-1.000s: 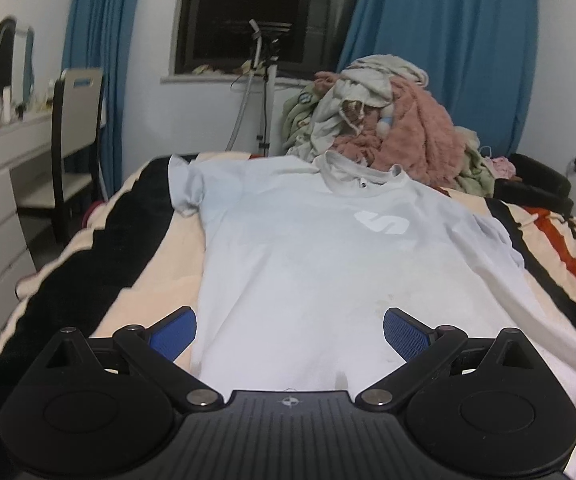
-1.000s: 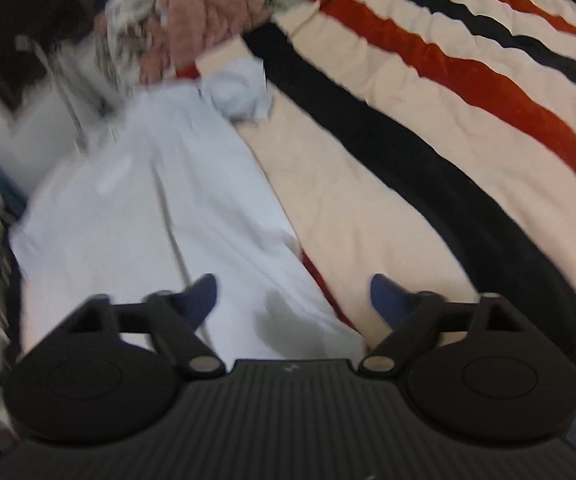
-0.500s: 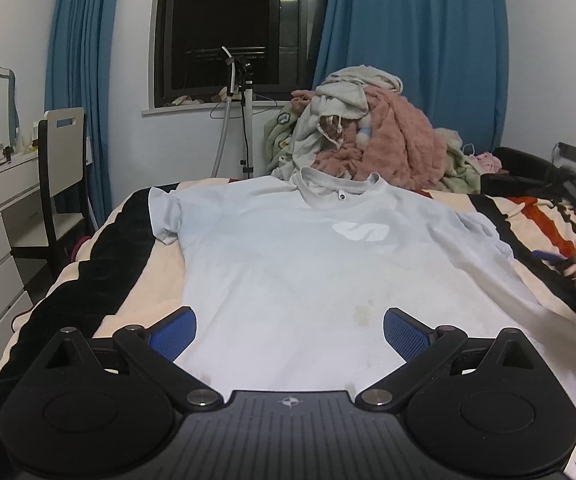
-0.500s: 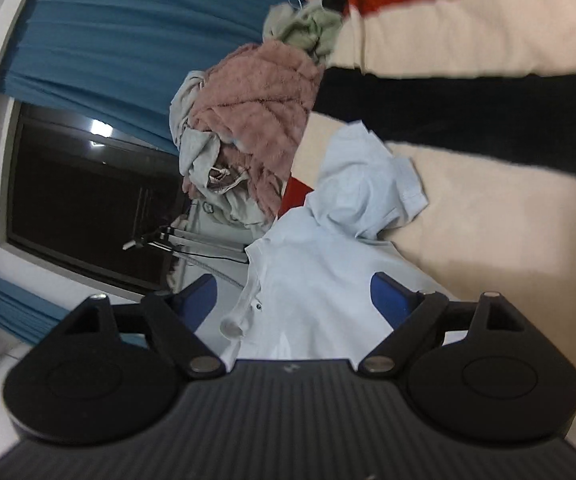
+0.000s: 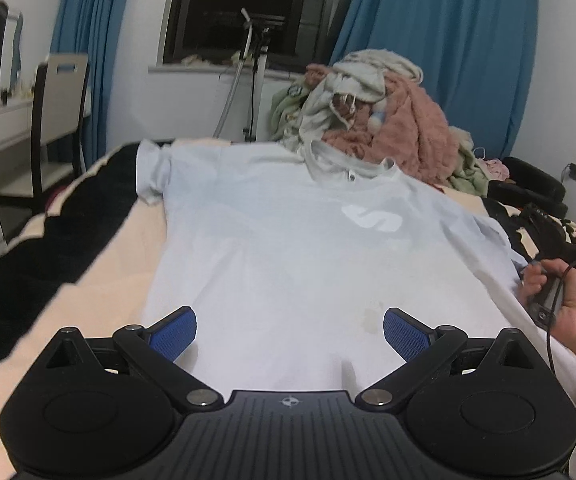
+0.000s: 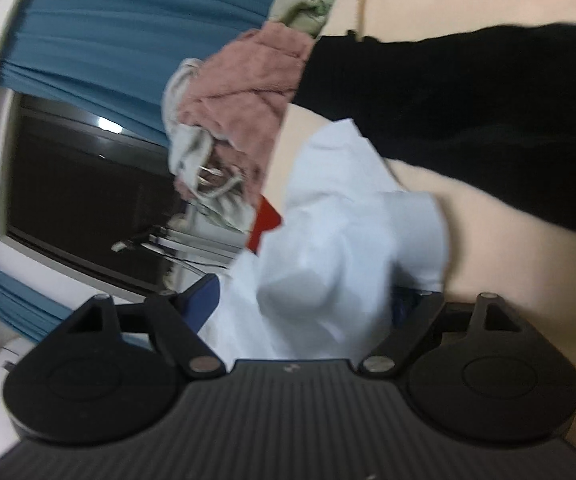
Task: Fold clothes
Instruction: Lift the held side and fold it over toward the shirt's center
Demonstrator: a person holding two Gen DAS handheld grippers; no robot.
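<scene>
A pale blue T-shirt (image 5: 288,248) lies spread flat, front up, on the striped bed cover, collar at the far end. My left gripper (image 5: 289,334) is open and empty, hovering over the shirt's lower hem. In the right wrist view, tilted on its side, my right gripper (image 6: 307,304) is open with the shirt's right sleeve (image 6: 347,232) bunched between its fingers. The right pad is partly hidden by the cloth. The hand holding the right gripper (image 5: 559,296) shows at the shirt's right edge in the left wrist view.
A heap of clothes with a pink fleece (image 5: 399,128) lies beyond the collar. The striped blanket (image 5: 68,264) covers the bed. A chair (image 5: 56,120) and white dresser stand at the left. A dark window with blue curtains (image 5: 447,40) is behind.
My right gripper has rolled onto its side and moved in on the right sleeve, which now lies between its fingers. My left gripper has stayed over the hem, shifting only slightly.
</scene>
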